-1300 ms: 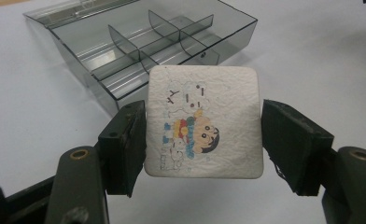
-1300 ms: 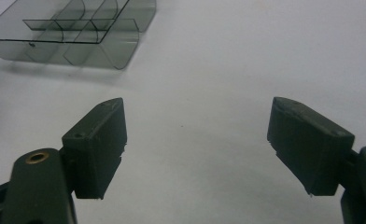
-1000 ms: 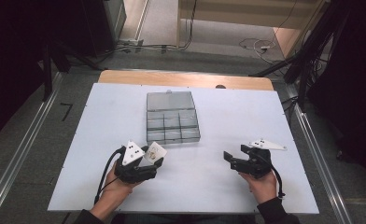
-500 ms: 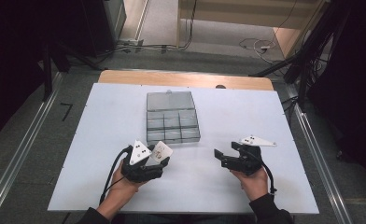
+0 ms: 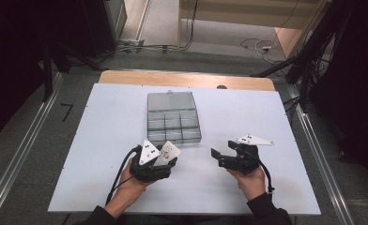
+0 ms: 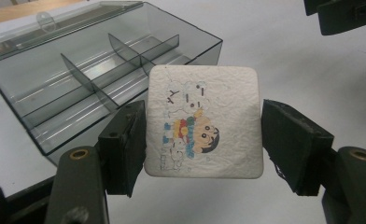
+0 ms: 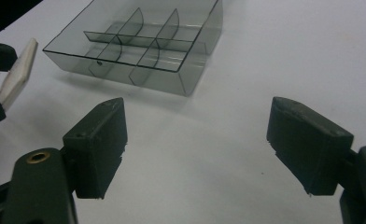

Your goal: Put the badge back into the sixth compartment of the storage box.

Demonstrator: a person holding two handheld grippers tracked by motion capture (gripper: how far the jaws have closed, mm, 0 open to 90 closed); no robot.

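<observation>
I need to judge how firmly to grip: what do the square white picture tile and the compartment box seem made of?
Square white cartoon tile: probably matt ceramic or pressed stone, with a crinkled, unglossy face and a thick rounded edge. Smoky see-through compartment box: likely hard glossy plastic, with thin transparent walls that catch light.

White surface point(image 5: 102, 154) on a grey floor point(image 5: 27, 140), wood strip point(image 5: 187, 78) along its far edge. Metal rails point(image 5: 13, 173) run on the floor left and right of the surface. Small black mark point(image 5: 66, 111) on the floor at left. Dark stands and legs point(image 5: 48, 70) at far left, dark gear point(image 5: 346, 70) at right. Beyond: pale floor strip with cables point(image 5: 144, 47) and a white plug point(image 5: 265, 47), light wooden furniture point(image 5: 285, 37) at the back. Light even, corners dark.
</observation>
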